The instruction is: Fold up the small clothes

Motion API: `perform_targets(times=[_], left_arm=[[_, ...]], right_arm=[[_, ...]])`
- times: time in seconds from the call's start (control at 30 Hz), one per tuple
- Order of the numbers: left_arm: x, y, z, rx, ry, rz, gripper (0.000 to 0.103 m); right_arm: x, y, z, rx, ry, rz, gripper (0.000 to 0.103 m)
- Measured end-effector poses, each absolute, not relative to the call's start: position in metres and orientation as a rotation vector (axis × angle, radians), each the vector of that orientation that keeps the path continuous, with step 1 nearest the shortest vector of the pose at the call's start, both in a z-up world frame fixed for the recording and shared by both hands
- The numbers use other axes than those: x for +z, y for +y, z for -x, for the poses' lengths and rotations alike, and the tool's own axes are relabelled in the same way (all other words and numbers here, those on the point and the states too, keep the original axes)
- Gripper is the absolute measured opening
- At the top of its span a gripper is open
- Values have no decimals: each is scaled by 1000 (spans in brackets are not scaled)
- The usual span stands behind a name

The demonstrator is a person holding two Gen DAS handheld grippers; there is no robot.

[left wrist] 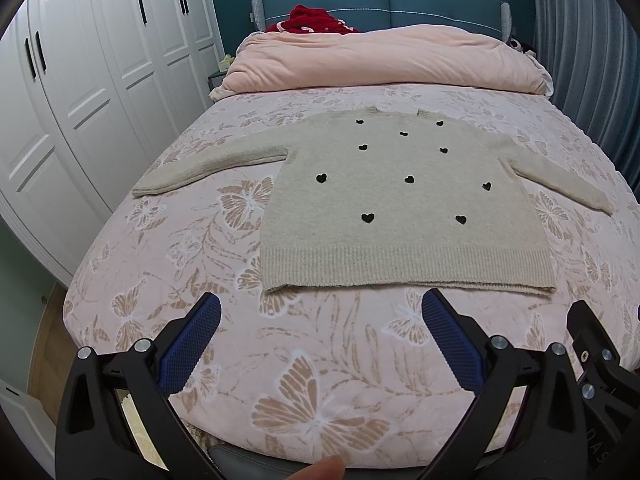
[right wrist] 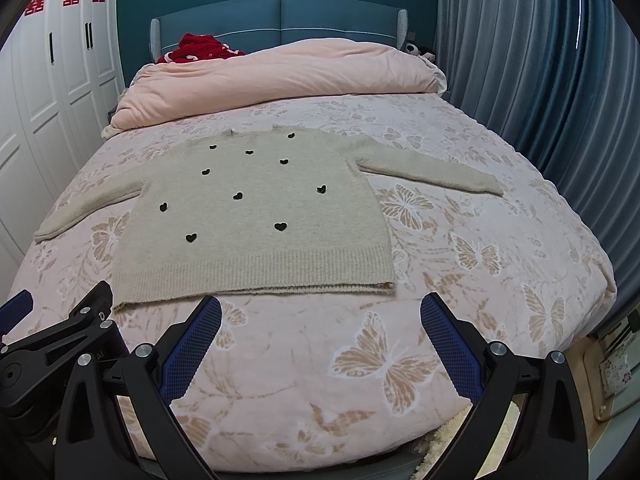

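Beige heart-pattern sweater (left wrist: 400,208) lies flat mid-bed at 12 o'clock, sleeves spread ready for folding; left hand-held gripper (left wrist: 320,320) and right hand-held gripper (right wrist: 320,320) both spread, empty, short of hem.

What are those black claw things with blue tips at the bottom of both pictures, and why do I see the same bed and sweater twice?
They are two hand-held grippers, not a robot: a person holds one in each hand, and a fingertip shows at the bottom edge. Each carries a wide-angle camera looking along its two blue-padded fingers, so one picture is from the left gripper and the other from the right gripper. Both are open and hold nothing. On the butterfly-patterned bedspread a beige sweater with small black hearts lies flat, sleeves spread, hem nearest the grippers. Behind it are a pink duvet and something red by the headboard.
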State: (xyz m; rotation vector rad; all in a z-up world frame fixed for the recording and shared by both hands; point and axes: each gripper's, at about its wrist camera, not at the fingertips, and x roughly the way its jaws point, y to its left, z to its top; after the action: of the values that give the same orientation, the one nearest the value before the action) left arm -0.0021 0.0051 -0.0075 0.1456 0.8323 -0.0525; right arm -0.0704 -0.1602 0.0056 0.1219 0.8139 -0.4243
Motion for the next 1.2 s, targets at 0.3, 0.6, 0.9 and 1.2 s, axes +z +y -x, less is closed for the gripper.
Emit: perform_targets(times=[0.3,0.6,0.9,1.2], left_arm=[[-8,5,-1,-47,844,-141,98],[-9,5,-1,-48,844,-141,98],[-9,5,-1,-48,845,-140,98],[-9,6,-1,-48,844,-141,98]], right_arm=[[4,-159,69,-426,819,-127,98],[2,-159,69,-424,818,-132,98],[2,-160,69,-425,819,-130,98],[3,-161,69,-424,821,-133,98]])
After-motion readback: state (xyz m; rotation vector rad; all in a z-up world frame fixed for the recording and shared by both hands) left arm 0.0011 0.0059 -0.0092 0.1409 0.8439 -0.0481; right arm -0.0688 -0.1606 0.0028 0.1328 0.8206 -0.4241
